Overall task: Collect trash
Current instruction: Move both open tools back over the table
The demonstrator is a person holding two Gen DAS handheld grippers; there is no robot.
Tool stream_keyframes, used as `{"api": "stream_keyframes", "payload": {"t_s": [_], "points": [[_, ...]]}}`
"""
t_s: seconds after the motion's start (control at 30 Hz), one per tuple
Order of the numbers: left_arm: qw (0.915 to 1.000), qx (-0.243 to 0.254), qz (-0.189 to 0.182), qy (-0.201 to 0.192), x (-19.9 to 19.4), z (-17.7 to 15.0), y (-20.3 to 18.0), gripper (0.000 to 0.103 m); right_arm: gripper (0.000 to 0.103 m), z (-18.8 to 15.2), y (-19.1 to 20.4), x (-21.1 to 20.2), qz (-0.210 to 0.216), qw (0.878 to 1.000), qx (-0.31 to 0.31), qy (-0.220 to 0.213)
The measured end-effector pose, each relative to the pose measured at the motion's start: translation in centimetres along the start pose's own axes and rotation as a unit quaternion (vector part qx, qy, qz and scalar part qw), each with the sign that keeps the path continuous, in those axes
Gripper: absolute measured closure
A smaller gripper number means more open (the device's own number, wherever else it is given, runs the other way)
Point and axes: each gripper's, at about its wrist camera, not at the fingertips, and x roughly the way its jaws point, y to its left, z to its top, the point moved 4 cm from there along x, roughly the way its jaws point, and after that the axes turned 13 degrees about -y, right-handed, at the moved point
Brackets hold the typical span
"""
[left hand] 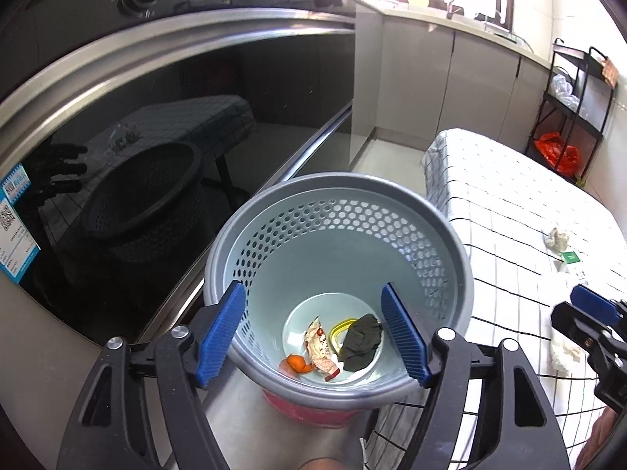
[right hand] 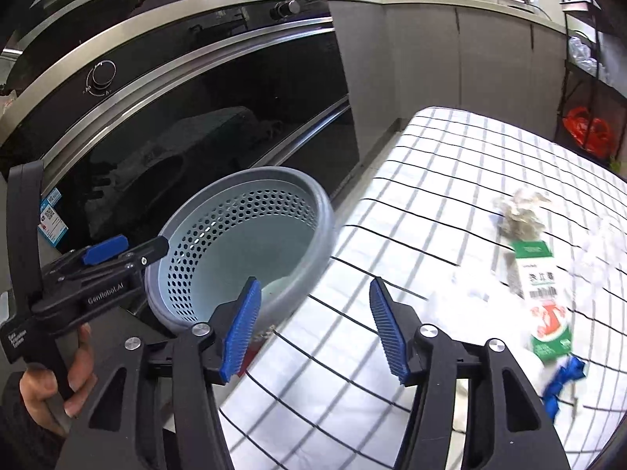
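A grey perforated trash basket (left hand: 345,196) stands beside the checked table and also shows in the right wrist view (right hand: 313,203). Inside it lie a dark crumpled piece (left hand: 362,342), a printed wrapper (left hand: 319,348), a yellow ring (left hand: 339,327) and an orange scrap (left hand: 296,364). My left gripper (left hand: 313,333) is open and empty above the basket mouth. My right gripper (right hand: 313,329) is open and empty over the table edge; it shows at the right in the left wrist view (left hand: 588,313). On the table lie a green-and-white carton (right hand: 542,301), a crumpled grey wad (right hand: 519,213), white tissue (right hand: 603,246) and a blue scrap (right hand: 564,380).
The table has a white cloth with black grid lines (right hand: 450,164). A black glass oven front (left hand: 176,117) is close to the left of the basket. Grey cabinets (left hand: 411,78) run behind. A black rack with a red bag (left hand: 556,152) stands at the far right.
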Motion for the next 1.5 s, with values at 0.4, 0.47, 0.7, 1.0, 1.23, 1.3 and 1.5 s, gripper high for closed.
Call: {"api": "stream_keyframes", "payload": {"t_s": [0.4, 0.47, 0.7, 1.0, 1.23, 1.3, 1.5], "points": [[0.9971, 0.018, -0.067, -0.031, -3.8, -0.7, -6.7, 0.013, 0.036, -2.1, -8.2, -10.6, -0.091, 0.994, 0.033, -0.054], [0.9959, 0.022, -0.081, -0.033, -4.3, -0.9, -8.1, 0.012, 0.035, -2.4, -9.6, -12.1, -0.111, 0.992, 0.033, -0.058], [0.9915, 0.032, -0.124, -0.025, -5.5, -2.0, -13.2, 0.012, 0.035, -4.4, -15.5, -16.0, -0.165, 0.983, 0.055, -0.058], [0.9883, 0.048, -0.143, -0.022, -5.7, -2.8, -17.8, 0.008, 0.034, -6.1, -19.1, -16.6, -0.184, 0.981, 0.06, -0.034], [0.9887, 0.055, -0.139, -0.003, -4.4, -3.4, -19.2, 0.008, 0.033, -5.9, -19.6, -13.5, -0.157, 0.986, 0.055, -0.005], [0.9889, 0.058, -0.137, 0.001, -4.2, -3.6, -19.5, 0.008, 0.033, -6.0, -19.4, -12.4, -0.15, 0.987, 0.053, 0.0], [0.989, 0.061, -0.134, 0.015, -3.2, -4.0, -19.7, 0.008, 0.033, -6.6, -19.5, -9.9, -0.133, 0.989, 0.051, 0.023]]}}
